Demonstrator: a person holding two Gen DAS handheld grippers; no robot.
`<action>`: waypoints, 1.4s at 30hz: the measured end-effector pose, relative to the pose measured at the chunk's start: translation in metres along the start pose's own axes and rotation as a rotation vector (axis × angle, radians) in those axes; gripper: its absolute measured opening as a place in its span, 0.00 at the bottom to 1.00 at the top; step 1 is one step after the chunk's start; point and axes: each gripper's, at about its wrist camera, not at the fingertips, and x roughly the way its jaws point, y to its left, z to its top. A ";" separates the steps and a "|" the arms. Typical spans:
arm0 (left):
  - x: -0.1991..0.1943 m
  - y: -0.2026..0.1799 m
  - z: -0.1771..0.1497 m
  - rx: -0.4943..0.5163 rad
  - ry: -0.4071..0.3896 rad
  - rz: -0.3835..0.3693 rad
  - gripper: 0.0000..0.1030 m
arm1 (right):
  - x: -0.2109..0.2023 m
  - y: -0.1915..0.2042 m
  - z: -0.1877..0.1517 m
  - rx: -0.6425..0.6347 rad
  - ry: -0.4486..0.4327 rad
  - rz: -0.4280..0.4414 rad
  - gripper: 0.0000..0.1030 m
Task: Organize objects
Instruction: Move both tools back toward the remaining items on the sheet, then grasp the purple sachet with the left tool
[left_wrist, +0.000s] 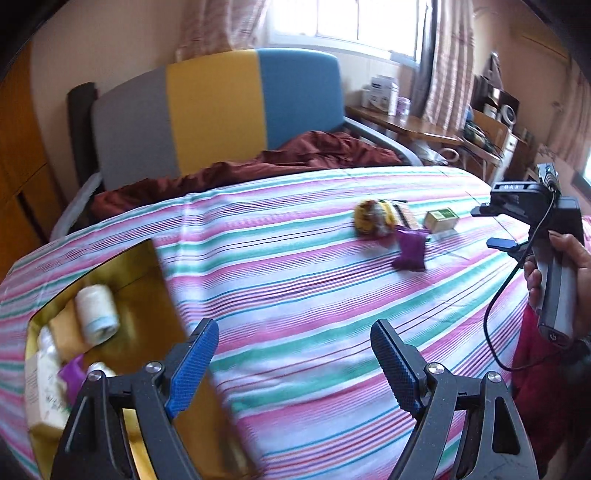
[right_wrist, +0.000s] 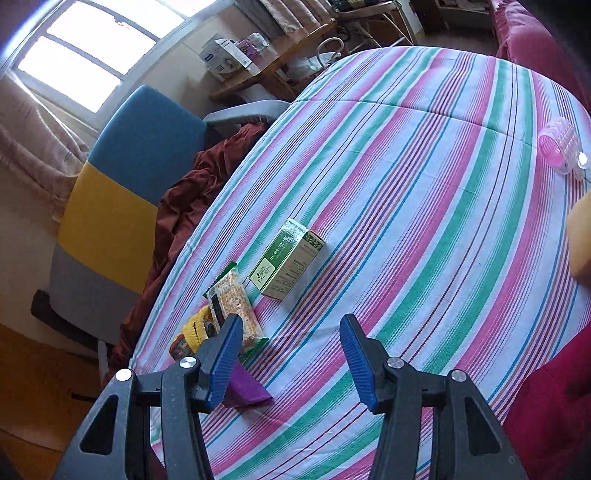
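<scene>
On the striped bed: the sorting looks partly done, both grippers spread wide and holding nothing.

At lower left of the left wrist view, the gold box (left_wrist: 147, 280) already holds a white roll (left_wrist: 96, 309), a pale carton (left_wrist: 44, 387) and a purple packet. The left gripper (left_wrist: 295, 363) hangs over the striped bedspread (left_wrist: 295, 295) beside it. Right of centre, items left to collect lie close together: yellow knitted piece (left_wrist: 371, 216), snack bar (right_wrist: 234, 301), purple pouch (left_wrist: 409, 253), green box (right_wrist: 286, 258). The right gripper (right_wrist: 290, 356) hovers near them, its left finger overlapping the pouch in the picture. A pink roller (right_wrist: 557, 146) lies well apart, upper right. Nothing blocks the way.
</scene>
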 end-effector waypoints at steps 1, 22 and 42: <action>0.006 -0.008 0.004 0.013 0.005 -0.012 0.82 | -0.001 -0.001 0.001 0.009 0.000 0.009 0.54; 0.147 -0.131 0.067 0.235 0.023 -0.189 0.82 | 0.003 -0.004 0.002 0.053 0.050 0.123 0.54; 0.117 -0.076 -0.002 0.054 0.113 -0.151 0.33 | 0.024 0.010 -0.009 -0.053 0.144 0.036 0.54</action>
